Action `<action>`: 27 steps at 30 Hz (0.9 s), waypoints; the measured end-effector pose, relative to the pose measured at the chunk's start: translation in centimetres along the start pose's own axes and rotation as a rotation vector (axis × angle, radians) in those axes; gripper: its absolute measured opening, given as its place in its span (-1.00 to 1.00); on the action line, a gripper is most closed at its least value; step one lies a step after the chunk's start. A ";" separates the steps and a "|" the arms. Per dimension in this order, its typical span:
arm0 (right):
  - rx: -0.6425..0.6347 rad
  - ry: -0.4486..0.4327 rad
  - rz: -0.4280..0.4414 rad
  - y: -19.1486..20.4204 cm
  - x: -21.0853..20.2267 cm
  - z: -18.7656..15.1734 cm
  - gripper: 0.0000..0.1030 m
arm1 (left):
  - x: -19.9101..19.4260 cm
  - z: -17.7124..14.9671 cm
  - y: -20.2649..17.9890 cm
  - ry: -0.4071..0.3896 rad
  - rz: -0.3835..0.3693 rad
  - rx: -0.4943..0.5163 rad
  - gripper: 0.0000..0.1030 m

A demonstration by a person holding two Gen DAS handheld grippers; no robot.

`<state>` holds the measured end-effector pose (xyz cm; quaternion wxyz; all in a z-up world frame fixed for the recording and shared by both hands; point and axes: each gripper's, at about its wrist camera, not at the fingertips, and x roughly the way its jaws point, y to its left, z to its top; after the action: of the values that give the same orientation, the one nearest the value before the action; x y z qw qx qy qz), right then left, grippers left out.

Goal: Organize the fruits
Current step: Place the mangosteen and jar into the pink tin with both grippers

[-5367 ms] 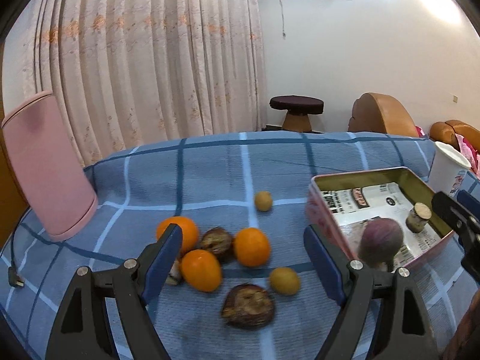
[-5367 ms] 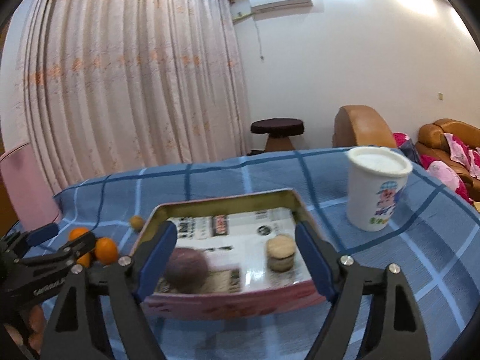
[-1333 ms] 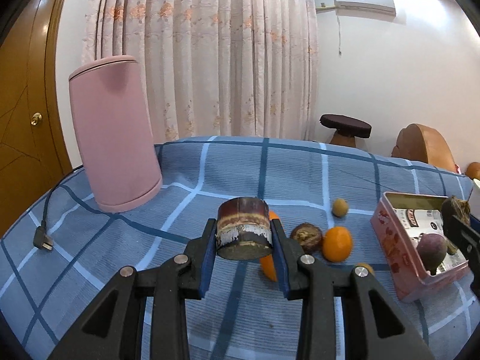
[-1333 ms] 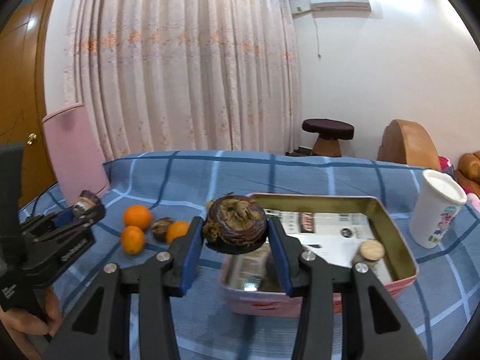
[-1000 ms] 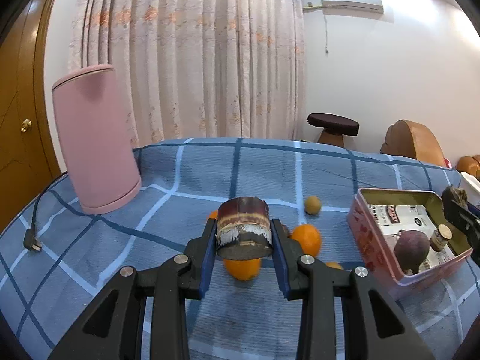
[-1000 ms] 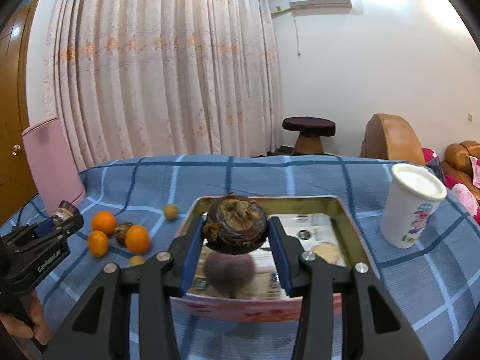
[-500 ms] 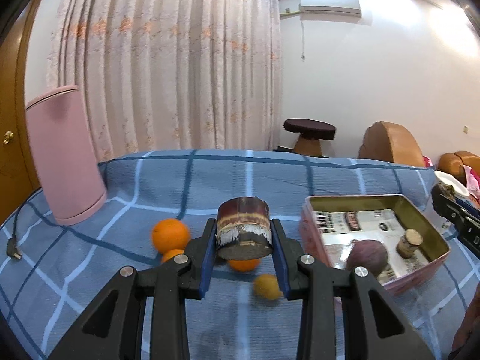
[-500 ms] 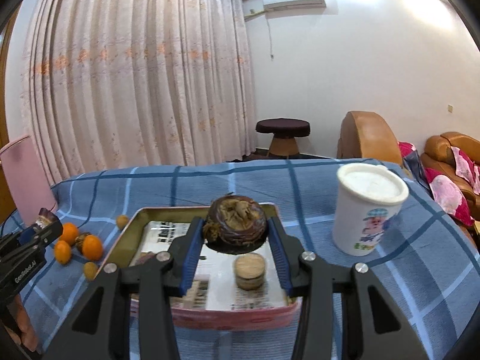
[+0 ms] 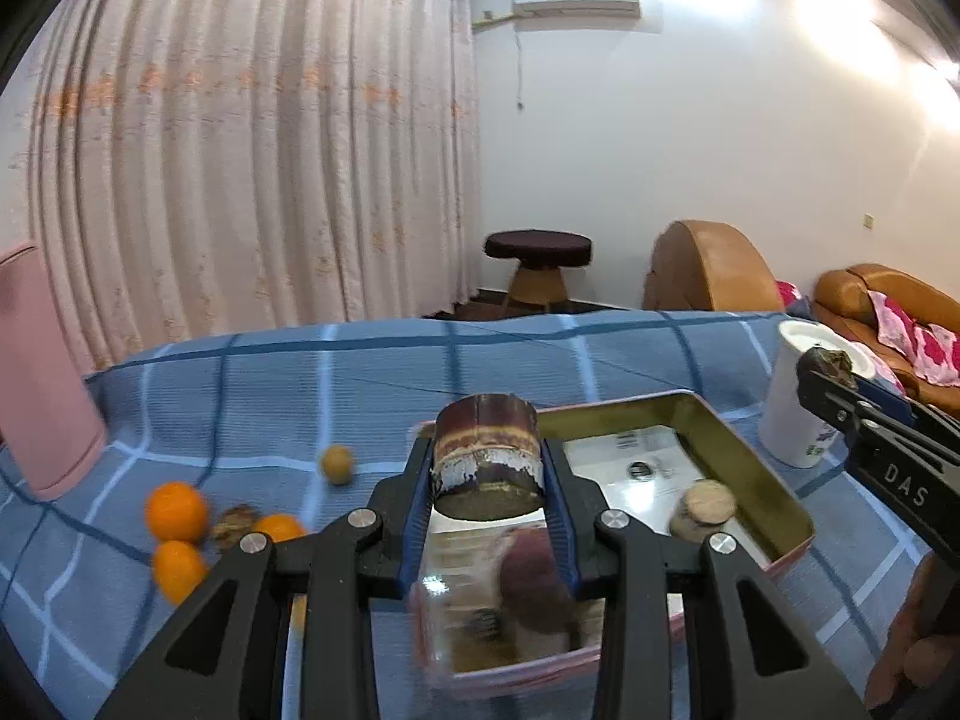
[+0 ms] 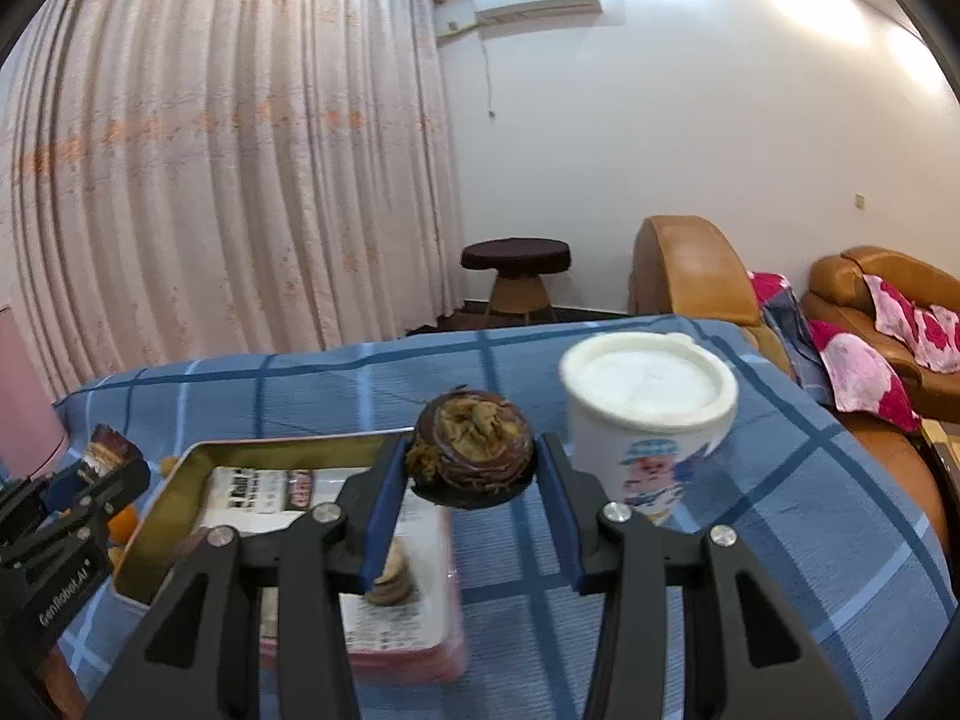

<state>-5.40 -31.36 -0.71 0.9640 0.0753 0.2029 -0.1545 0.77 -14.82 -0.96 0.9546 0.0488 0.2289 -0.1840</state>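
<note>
The left gripper (image 9: 487, 471) clenched a dark cut fruit piece (image 9: 485, 456) above the tin box (image 9: 753, 474). The right gripper (image 10: 474, 468) clasped a brown round fruit (image 10: 471, 447) beside the white cup (image 10: 648, 414). Three oranges (image 9: 176, 510) and one small yellow fruit (image 9: 336, 463) lay on the blue cloth (image 9: 270, 378); one purple fruit (image 9: 528, 561) lay inside the box.

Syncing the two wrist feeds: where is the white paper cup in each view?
Left wrist: white paper cup at the right edge, beyond the tin's far right corner, partly behind the right gripper.
Right wrist: cup right of centre, just past the gripped fruit.
Shared landmark: the metal tin beside it.
</note>
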 end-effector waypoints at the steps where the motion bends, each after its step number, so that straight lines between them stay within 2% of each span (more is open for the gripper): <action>1: 0.007 0.008 0.002 -0.3 0.3 0.1 -0.10 | 0.4 0.1 -0.4 0.006 -0.007 0.003 -0.30; 7: -0.012 0.050 0.032 0.5 2.3 0.2 -0.10 | 2.5 0.9 -2.4 0.038 -0.030 0.025 -0.30; 16: -0.082 0.133 0.096 2.6 5.8 -0.1 -0.10 | 4.4 0.5 -2.8 0.082 0.017 0.063 -0.30; 27: -0.098 0.179 0.131 2.9 6.5 -0.7 -0.06 | 5.2 0.4 -2.6 0.119 0.021 0.036 -0.30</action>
<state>0.94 -30.19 -3.74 0.9526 0.0547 0.2902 -0.0738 4.27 -18.99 -2.98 0.9402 0.0792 0.2816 -0.1746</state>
